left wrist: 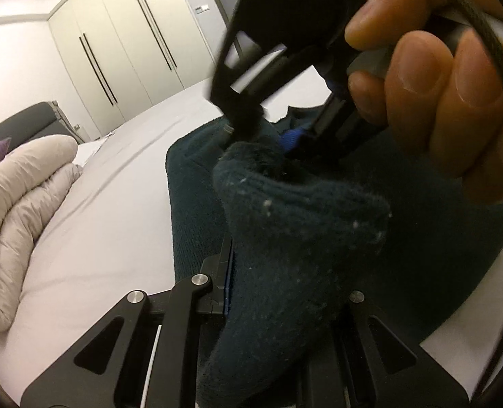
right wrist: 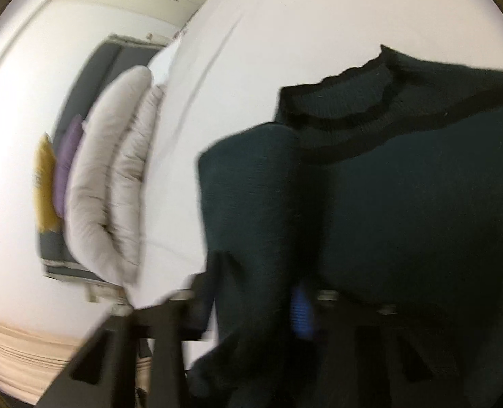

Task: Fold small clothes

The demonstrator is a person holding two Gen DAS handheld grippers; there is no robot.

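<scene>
Between the left claw's closed jaws sits a fold of dark green garment. Right claw likewise pinches the cloth, held by a hand. Garment lies on white bed, beside beige duvet.

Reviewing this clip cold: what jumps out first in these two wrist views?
The dark green knit garment fills the middle of the left wrist view, bunched between the left tongs, with the right tongs and the person's hand close above it. In the blurred right wrist view its black-trimmed hem lies on the white bed sheet. A beige duvet sits folded at left.
</scene>
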